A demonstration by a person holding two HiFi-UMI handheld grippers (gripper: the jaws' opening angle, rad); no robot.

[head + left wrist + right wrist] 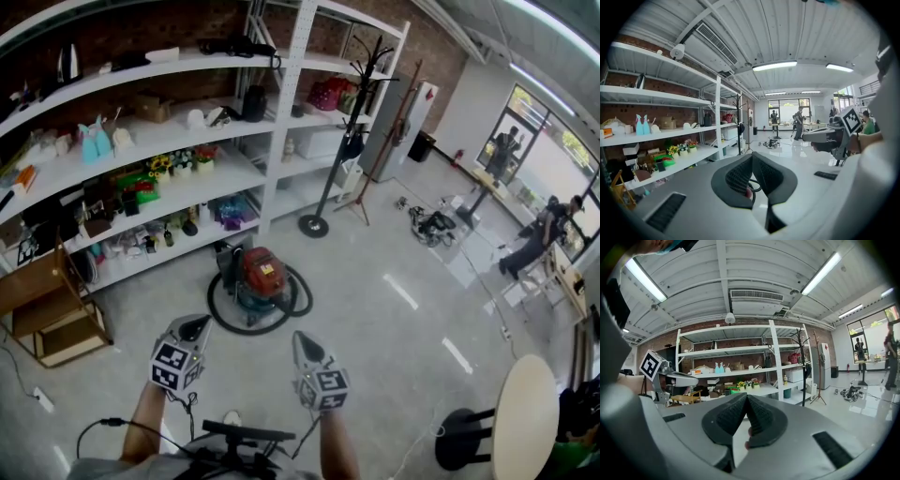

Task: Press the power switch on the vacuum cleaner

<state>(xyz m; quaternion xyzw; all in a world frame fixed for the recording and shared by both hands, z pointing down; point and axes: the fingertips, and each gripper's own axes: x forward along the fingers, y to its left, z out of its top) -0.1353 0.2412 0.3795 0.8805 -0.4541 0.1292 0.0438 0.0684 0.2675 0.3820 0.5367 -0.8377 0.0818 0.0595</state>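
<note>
The vacuum cleaner point(261, 280) is a red and teal canister standing on the pale floor in front of the shelves, with its black hose point(228, 322) coiled in a ring around it. No switch can be made out on it from here. My left gripper point(194, 326) is held above the floor just short of the hose ring, jaws together and empty. My right gripper point(303, 340) hovers a little right of the canister, also shut and empty. In the left gripper view, the closed left gripper point(752, 157) hides most of the vacuum. The right gripper point(746, 397) points toward the shelves.
Long white shelving point(187, 192) packed with small items runs behind the vacuum. A black coat stand point(314, 223) rises at its right end, and a wooden rack point(47, 314) stands at the left. At the lower right are a round white table point(525, 412) and a black stool point(461, 439). People stand far right.
</note>
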